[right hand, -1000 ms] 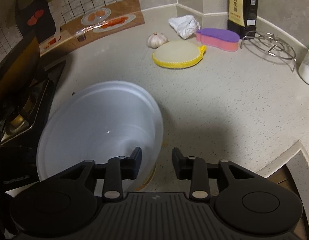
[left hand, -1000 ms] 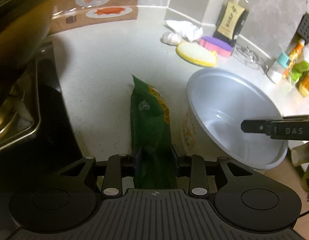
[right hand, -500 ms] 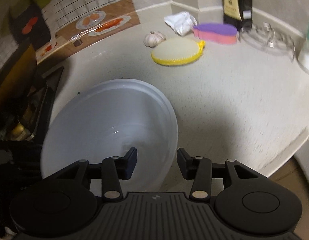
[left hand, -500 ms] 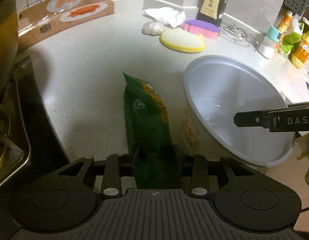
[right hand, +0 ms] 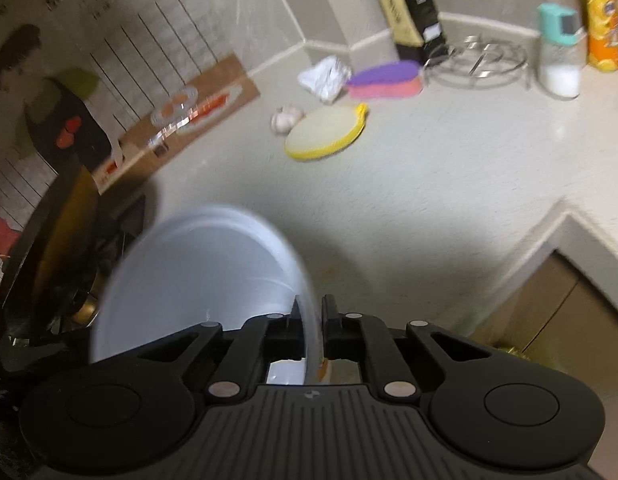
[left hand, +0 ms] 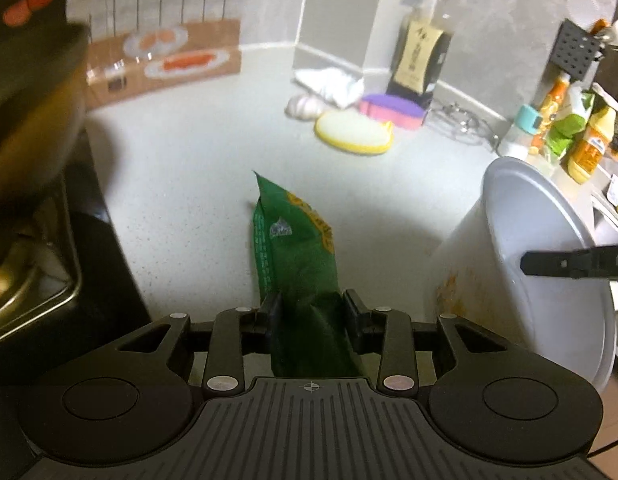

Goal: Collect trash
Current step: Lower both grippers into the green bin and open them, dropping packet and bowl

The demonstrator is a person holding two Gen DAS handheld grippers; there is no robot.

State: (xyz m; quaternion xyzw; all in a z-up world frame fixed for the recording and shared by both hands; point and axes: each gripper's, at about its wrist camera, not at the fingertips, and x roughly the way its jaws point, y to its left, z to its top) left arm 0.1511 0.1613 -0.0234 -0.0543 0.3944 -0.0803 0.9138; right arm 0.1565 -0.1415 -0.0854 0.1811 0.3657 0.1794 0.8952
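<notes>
Left gripper point(left hand: 311, 310) clamps the green wrapper point(left hand: 297, 248), its jaws closing slightly; the wrapper's far end points over the countertop point(left hand: 197, 168) toward the yellow sponge point(left hand: 353, 134). Right gripper point(right hand: 311, 314) is pinched on the rim of the white bowl point(right hand: 197, 276) — tilted, nearer than that sponge, stained orange outside.

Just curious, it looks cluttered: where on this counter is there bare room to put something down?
The wide middle of the counter is bare, between the scrubber and the bowl. The back corner is crowded: sponge, trivet, bottle.
</notes>
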